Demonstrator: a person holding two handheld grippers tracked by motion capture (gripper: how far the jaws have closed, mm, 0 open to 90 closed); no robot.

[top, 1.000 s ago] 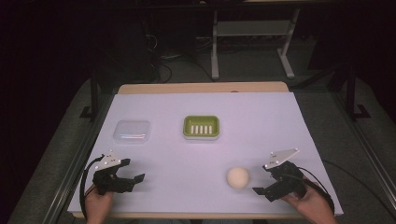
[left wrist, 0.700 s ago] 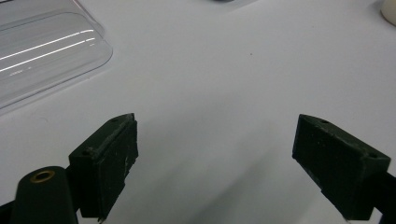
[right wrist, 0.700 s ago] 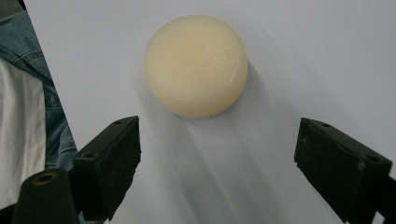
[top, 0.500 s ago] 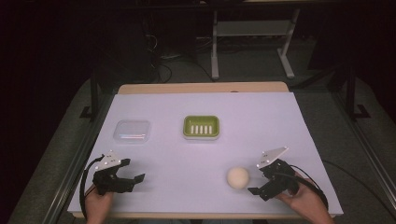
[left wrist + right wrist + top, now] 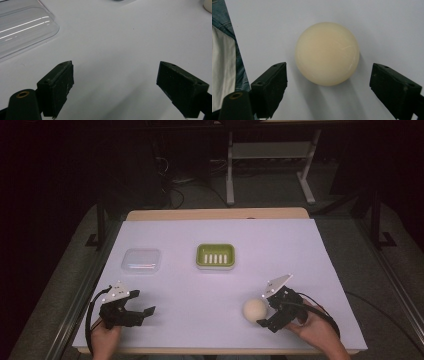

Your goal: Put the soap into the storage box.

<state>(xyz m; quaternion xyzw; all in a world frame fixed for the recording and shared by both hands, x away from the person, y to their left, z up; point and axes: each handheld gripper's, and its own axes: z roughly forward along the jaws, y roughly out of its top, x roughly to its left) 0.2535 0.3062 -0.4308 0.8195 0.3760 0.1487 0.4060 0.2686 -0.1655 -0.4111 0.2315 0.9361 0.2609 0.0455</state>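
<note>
A cream round soap [image 5: 254, 310] [image 5: 327, 53] lies on the white table near the front right. My right gripper [image 5: 266, 310] [image 5: 329, 90] is open just to its right, its jaws spread wide, the soap just ahead of the tips and untouched. A green soap dish [image 5: 215, 256] sits at the table's middle. A clear plastic lid [image 5: 141, 260] [image 5: 22, 27] lies to its left. My left gripper [image 5: 142, 306] [image 5: 115, 87] rests open near the front left corner with bare table between its jaws.
The table's front edge [image 5: 210, 351] runs just below both hands. Dark floor, cables and a metal stand leg [image 5: 230, 170] lie beyond the far edge. A sleeve and blue fabric [image 5: 227, 62] show at the left of the right gripper view.
My right gripper has moved left and slightly forward toward the soap, so its jaws now point at it closely. The left gripper has stayed put.
</note>
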